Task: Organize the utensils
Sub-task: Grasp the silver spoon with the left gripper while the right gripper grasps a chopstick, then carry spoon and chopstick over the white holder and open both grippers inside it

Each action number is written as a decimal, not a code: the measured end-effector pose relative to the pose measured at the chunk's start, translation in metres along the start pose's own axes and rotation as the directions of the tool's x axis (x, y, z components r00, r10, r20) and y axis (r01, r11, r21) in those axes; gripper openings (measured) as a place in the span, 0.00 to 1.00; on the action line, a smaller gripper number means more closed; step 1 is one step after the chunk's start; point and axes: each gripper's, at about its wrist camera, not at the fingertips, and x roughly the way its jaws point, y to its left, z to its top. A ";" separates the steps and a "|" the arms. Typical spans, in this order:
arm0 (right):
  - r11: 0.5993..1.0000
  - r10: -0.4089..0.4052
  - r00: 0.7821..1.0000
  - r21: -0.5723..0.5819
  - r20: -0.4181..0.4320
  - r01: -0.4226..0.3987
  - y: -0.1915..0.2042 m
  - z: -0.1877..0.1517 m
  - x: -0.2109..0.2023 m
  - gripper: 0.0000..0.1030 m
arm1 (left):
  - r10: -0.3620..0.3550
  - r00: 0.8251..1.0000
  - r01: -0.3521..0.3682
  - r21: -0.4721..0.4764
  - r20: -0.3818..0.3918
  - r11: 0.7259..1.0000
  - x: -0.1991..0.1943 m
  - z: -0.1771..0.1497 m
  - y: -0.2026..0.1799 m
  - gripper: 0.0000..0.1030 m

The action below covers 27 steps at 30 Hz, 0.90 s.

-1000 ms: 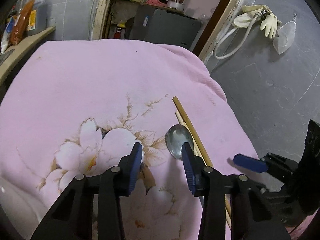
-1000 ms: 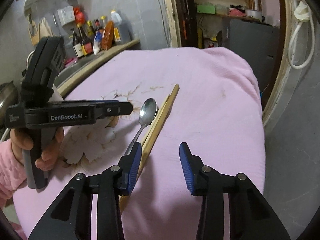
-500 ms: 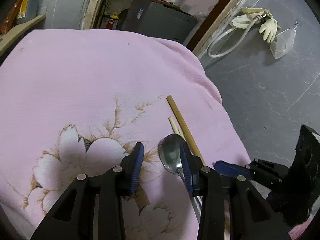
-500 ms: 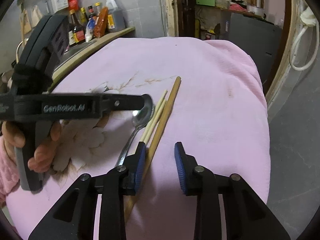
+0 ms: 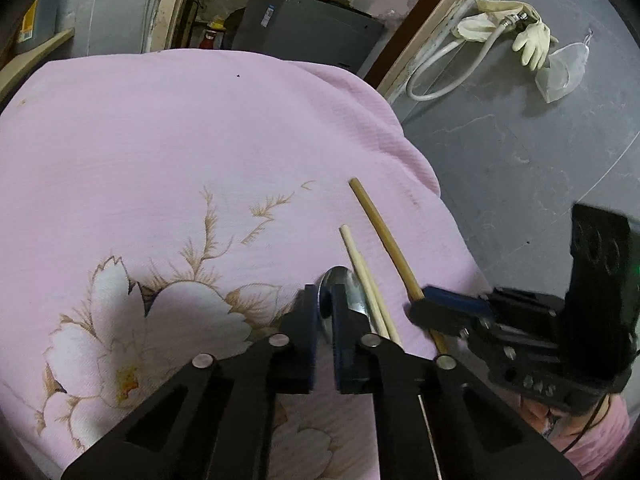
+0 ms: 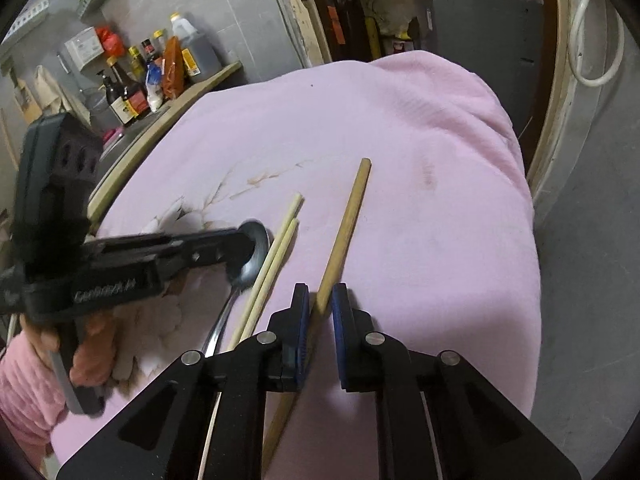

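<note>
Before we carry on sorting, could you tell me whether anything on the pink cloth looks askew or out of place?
Only mildly. The darker chopstick lies splayed apart from the pale pair instead of alongside; the right gripper is closing on it. The spoon sits against the pale pair, its bowl in the left gripper. Nothing on the cloth looks spilled or damaged.

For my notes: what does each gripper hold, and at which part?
Left gripper: the spoon, at its bowl edge. Right gripper, closing: the thick wooden stick, around mid-length.

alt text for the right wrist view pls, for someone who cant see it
The right gripper is closing on a darker wooden stick lying on a pink floral cloth. Left of it lie two pale chopsticks and a metal spoon, whose bowl the left gripper reaches.
</note>
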 end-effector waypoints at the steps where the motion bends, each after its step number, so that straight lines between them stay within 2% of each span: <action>1: 1.000 0.005 1.000 0.011 -0.006 -0.005 -0.002 0.005 0.003 0.09 | -0.003 1.000 0.003 0.003 -0.002 1.000 0.001 0.000 -0.002 0.03; 7: 0.983 0.111 0.992 0.153 -0.065 -0.100 -0.024 0.026 0.020 0.06 | 0.041 0.998 -0.042 0.038 0.043 0.998 -0.005 -0.003 -0.013 0.00; 11: 0.981 0.083 0.996 0.179 -0.036 -0.075 -0.021 0.021 0.017 0.07 | 0.098 0.991 -0.105 0.067 0.093 0.992 -0.017 -0.009 -0.025 0.00; 14: 0.984 0.068 0.997 0.162 0.022 -0.070 -0.012 0.014 0.007 0.05 | 0.142 0.980 -0.157 0.099 0.142 0.983 -0.030 -0.016 -0.037 0.00; 19: 0.992 0.048 0.983 0.106 0.176 -0.067 0.006 -0.005 -0.022 0.05 | 0.194 0.943 -0.235 0.128 0.271 0.963 -0.060 -0.032 -0.057 0.00; 22: 0.998 0.009 0.961 0.065 0.275 -0.028 0.020 -0.018 -0.041 0.05 | 0.204 0.919 -0.255 0.113 0.337 0.960 -0.082 -0.041 -0.062 0.00; 25: 1.000 0.011 0.910 0.008 0.415 -0.016 0.040 -0.033 -0.066 0.05 | 0.212 0.896 -0.270 0.101 0.391 0.958 -0.103 -0.048 -0.067 0.00; 27: 1.000 0.015 0.854 -0.027 0.520 -0.002 0.056 -0.042 -0.083 0.05 | 0.219 0.875 -0.284 0.092 0.432 0.954 -0.119 -0.052 -0.071 0.00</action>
